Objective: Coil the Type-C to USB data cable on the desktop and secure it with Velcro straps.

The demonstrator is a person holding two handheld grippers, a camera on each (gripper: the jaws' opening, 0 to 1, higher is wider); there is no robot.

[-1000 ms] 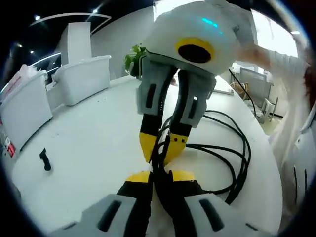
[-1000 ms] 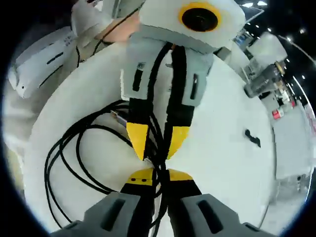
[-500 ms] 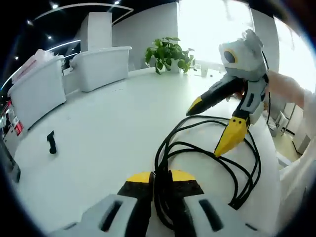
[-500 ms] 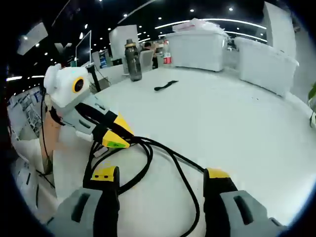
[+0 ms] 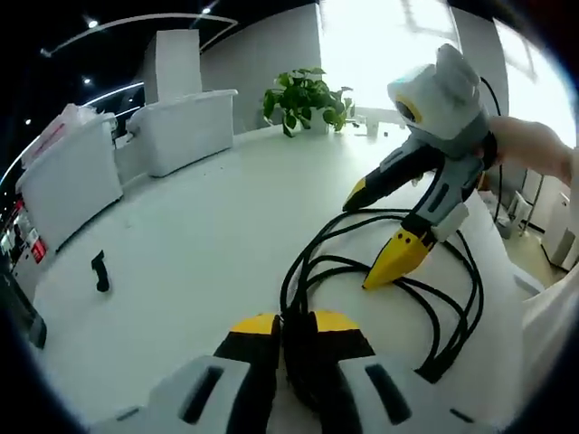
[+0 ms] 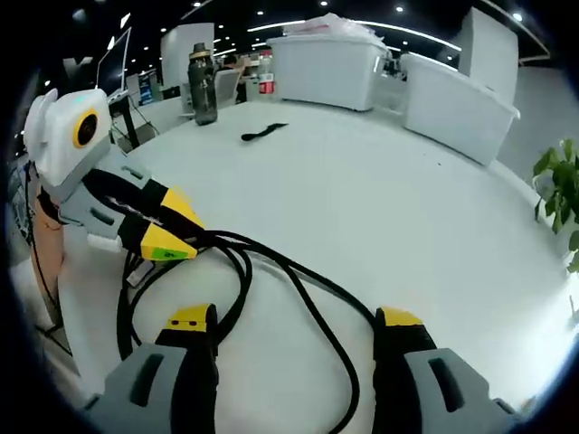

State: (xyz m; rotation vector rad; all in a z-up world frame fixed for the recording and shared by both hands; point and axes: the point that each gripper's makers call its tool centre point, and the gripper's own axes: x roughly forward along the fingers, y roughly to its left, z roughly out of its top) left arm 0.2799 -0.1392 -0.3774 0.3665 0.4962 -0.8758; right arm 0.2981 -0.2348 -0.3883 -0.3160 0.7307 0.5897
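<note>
Between the left gripper's [image 5: 286,327] yellow tips the black cable [image 5: 434,312] is pinched tight, gathering several strands at one point so the loops cannot spring apart. From that pinch the coil fans out flat across the white table [image 5: 199,235]. Over it the right gripper [image 6: 296,318] stands spread wide, gripping nothing, apparently ready to fetch the fastener. Well beyond, alone on the tabletop, lies the small dark Velcro strap [image 6: 262,133], with a bottle [image 6: 202,85] and white bins [image 6: 326,72] behind.
</note>
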